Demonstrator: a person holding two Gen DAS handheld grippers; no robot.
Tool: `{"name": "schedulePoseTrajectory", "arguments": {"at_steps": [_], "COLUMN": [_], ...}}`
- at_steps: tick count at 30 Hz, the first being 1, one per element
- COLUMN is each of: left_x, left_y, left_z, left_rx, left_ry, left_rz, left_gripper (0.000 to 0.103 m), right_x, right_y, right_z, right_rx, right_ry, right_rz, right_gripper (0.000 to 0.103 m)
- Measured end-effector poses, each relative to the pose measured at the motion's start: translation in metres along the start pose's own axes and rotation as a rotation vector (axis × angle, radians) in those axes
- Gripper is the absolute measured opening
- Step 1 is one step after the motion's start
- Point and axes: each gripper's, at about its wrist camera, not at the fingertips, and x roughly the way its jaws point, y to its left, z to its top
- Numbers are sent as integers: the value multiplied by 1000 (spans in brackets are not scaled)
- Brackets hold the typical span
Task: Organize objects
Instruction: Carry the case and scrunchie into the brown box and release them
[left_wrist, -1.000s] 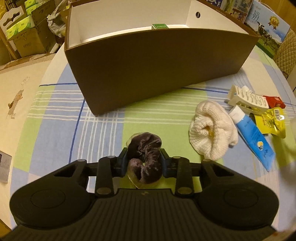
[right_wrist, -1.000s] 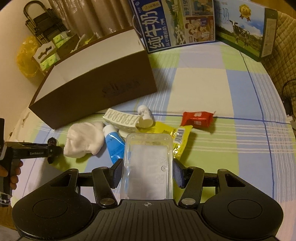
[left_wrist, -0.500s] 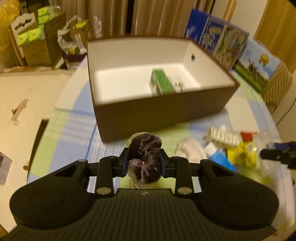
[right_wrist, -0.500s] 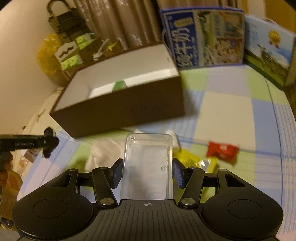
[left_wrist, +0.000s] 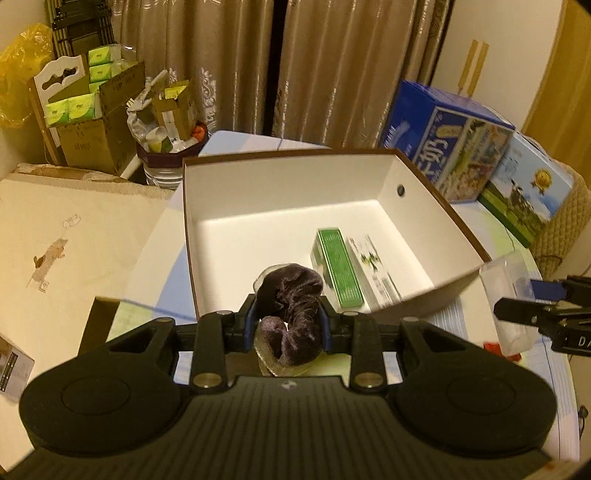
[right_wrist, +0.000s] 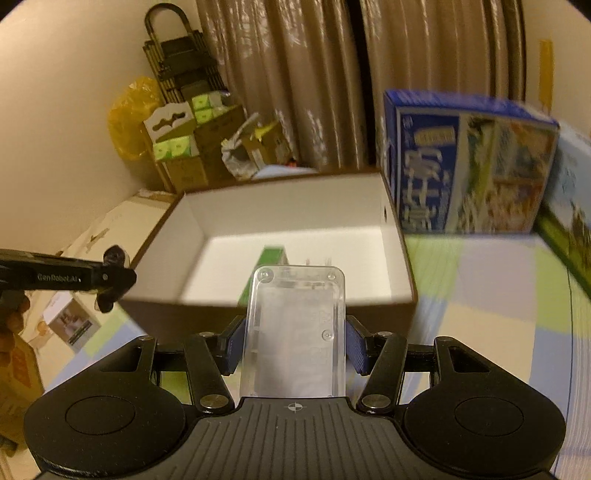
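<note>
Both grippers rose, clamping scrunchie (left_wrist: 288, 314) and clear case (right_wrist: 295, 332).

1. A black ribbed housing with two round discs is seen along the bottom of each wrist frame.
2. The left gripper (left_wrist: 287, 322) and the right gripper (right_wrist: 293, 341) are built from black linkage bars fastened with silver screws.
3. Blue pads (right_wrist: 354, 347) are fitted on the inner finger faces.
4. White lettering "GenRobot.AI" is printed on the gripper at the left edge of the right wrist frame.
</note>
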Motion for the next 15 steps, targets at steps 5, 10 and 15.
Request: {"name": "schedulePoseTrajectory", "arguments": {"at_steps": [5, 10, 15], "left_x": [19, 37, 54], "left_y": [2, 5, 6], "left_z": [21, 36, 44], "left_rx": [-3, -12, -23], "left_ry": [0, 11, 42], "left_rz": [24, 33, 25], "left_gripper": [28, 28, 28], "right_x": [22, 48, 78], "right_y": [-6, -12, -19], "right_z": [29, 52, 62], "right_rx": [-8, -16, -28], "right_ry": [-23, -21, 13], "right_rz": [-21, -45, -95], "right_gripper": [53, 53, 53]}}
